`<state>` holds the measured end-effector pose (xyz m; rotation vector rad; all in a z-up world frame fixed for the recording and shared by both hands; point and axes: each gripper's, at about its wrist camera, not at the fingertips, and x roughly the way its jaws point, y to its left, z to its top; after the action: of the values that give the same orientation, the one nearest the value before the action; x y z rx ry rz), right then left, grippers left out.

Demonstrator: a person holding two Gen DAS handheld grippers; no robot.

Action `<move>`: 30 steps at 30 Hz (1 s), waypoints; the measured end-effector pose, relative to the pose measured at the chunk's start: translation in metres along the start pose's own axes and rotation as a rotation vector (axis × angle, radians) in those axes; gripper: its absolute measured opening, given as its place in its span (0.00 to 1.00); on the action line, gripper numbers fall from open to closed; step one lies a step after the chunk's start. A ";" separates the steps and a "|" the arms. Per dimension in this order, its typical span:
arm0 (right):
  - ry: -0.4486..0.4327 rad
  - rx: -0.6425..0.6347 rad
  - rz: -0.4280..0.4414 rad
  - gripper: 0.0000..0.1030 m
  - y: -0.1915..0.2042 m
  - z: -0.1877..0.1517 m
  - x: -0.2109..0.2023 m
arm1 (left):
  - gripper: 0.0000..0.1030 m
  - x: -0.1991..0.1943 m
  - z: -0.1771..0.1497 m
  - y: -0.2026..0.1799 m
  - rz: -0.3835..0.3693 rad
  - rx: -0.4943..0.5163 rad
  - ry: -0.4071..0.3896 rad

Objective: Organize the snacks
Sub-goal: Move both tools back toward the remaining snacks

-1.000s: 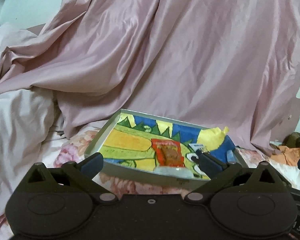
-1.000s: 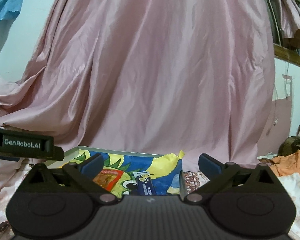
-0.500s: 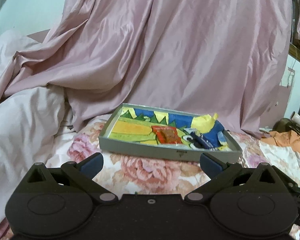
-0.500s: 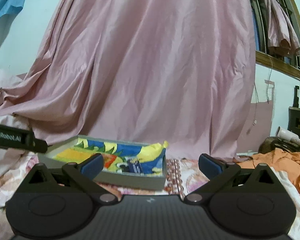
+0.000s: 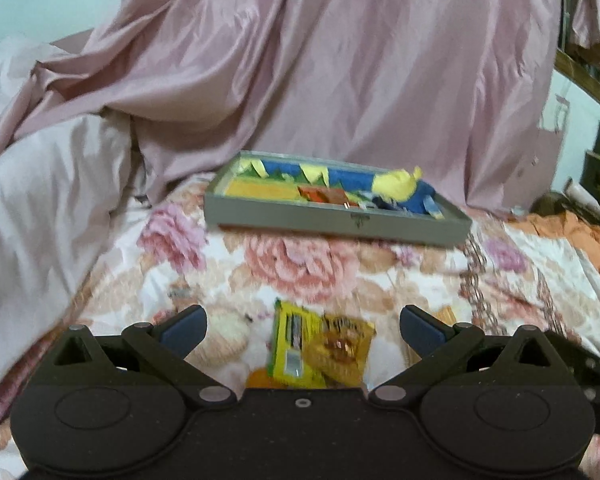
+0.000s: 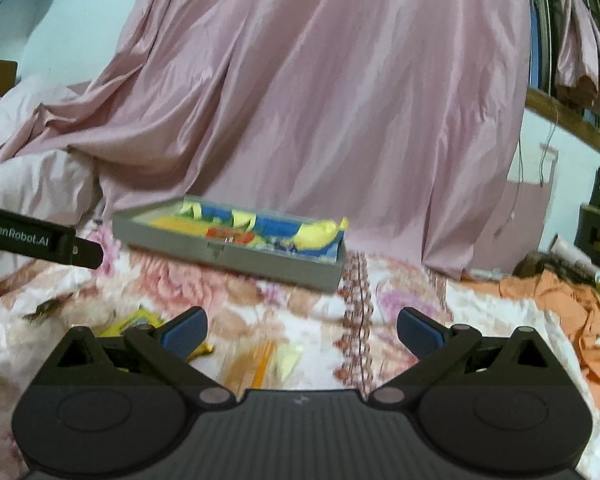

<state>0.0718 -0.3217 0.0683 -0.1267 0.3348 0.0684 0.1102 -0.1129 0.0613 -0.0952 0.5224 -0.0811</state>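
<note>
A grey tray [image 5: 332, 226] [image 6: 235, 258] with a bright painted liner rests on the flowered bedsheet. It holds a red snack packet [image 5: 322, 195], a dark blue packet [image 5: 386, 202] and crumpled yellow paper [image 5: 396, 181]. Close in front of my left gripper [image 5: 302, 326] lie a yellow-green packet [image 5: 289, 346] and a yellow packet [image 5: 342, 350]; the fingers stand open with nothing between them. My right gripper [image 6: 302, 328] is open too, above a blurred pale yellow wrapper [image 6: 287, 360] and an orange one [image 6: 261, 362]. The left gripper's body [image 6: 39, 238] shows at the right wrist view's left edge.
A pink satin curtain [image 5: 320, 72] hangs behind the tray. A white quilt [image 5: 39, 200] is heaped on the left. Orange cloth [image 6: 556, 304] lies on the right by dark furniture [image 6: 598, 236]. A wooden window ledge [image 6: 568, 120] runs at upper right.
Both grippers have drawn back from the tray, which now looks smaller and farther. Loose packets on the bedsheet have come into view near the fingers. Both stay open.
</note>
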 end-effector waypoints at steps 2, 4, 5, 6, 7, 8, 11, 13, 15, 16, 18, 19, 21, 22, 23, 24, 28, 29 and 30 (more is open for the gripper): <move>0.025 0.016 0.015 1.00 0.000 -0.003 -0.001 | 0.99 0.000 -0.009 0.001 -0.020 0.009 0.017; 0.053 0.029 0.024 1.00 0.000 -0.006 -0.001 | 0.99 0.003 -0.018 0.002 -0.039 0.019 0.039; 0.065 0.034 0.028 1.00 -0.001 -0.007 0.000 | 0.99 0.004 -0.023 0.002 -0.047 0.027 0.051; 0.081 0.042 0.032 1.00 -0.001 -0.008 0.002 | 0.99 0.006 -0.028 0.002 -0.055 0.033 0.062; 0.094 0.050 0.035 1.00 -0.002 -0.009 0.003 | 0.99 0.007 -0.032 0.002 -0.063 0.039 0.074; 0.104 0.056 0.036 1.00 -0.003 -0.010 0.005 | 0.99 0.009 -0.037 0.002 -0.074 0.044 0.085; 0.145 0.065 0.043 1.00 -0.003 -0.013 0.012 | 0.99 0.014 -0.049 0.001 -0.112 0.058 0.119; 0.178 0.078 0.058 1.00 -0.003 -0.016 0.018 | 0.99 0.017 -0.055 0.000 -0.133 0.071 0.135; 0.213 0.099 0.076 1.00 -0.004 -0.019 0.024 | 0.99 0.021 -0.061 -0.003 -0.159 0.088 0.153; 0.227 0.105 0.080 1.00 -0.004 -0.020 0.027 | 0.99 0.022 -0.063 -0.005 -0.171 0.095 0.161; 0.254 0.107 0.083 1.00 -0.004 -0.023 0.032 | 0.99 0.025 -0.069 -0.008 -0.197 0.111 0.174; 0.269 0.105 0.084 1.00 -0.003 -0.024 0.035 | 0.99 0.026 -0.071 -0.010 -0.211 0.122 0.179; 0.292 0.104 0.091 1.00 -0.002 -0.026 0.040 | 0.99 0.028 -0.075 -0.013 -0.235 0.154 0.183; 0.303 0.106 0.097 1.00 -0.002 -0.027 0.043 | 0.99 0.029 -0.077 -0.014 -0.245 0.170 0.183; 0.310 0.108 0.101 1.00 -0.001 -0.028 0.045 | 0.99 0.030 -0.078 -0.015 -0.255 0.188 0.184; 0.320 0.111 0.106 1.00 -0.001 -0.029 0.047 | 0.99 0.031 -0.079 -0.015 -0.265 0.202 0.187; 0.353 0.107 0.127 1.00 0.001 -0.030 0.056 | 0.99 0.038 -0.080 -0.016 -0.287 0.227 0.205; 0.361 0.103 0.135 1.00 0.002 -0.030 0.058 | 0.99 0.041 -0.080 -0.016 -0.291 0.219 0.212; 0.368 0.097 0.144 1.00 0.003 -0.031 0.061 | 0.99 0.044 -0.079 -0.016 -0.295 0.208 0.218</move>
<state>0.1187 -0.3199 0.0189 -0.0181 0.7134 0.1717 0.1073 -0.1386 -0.0270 0.0418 0.7121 -0.4373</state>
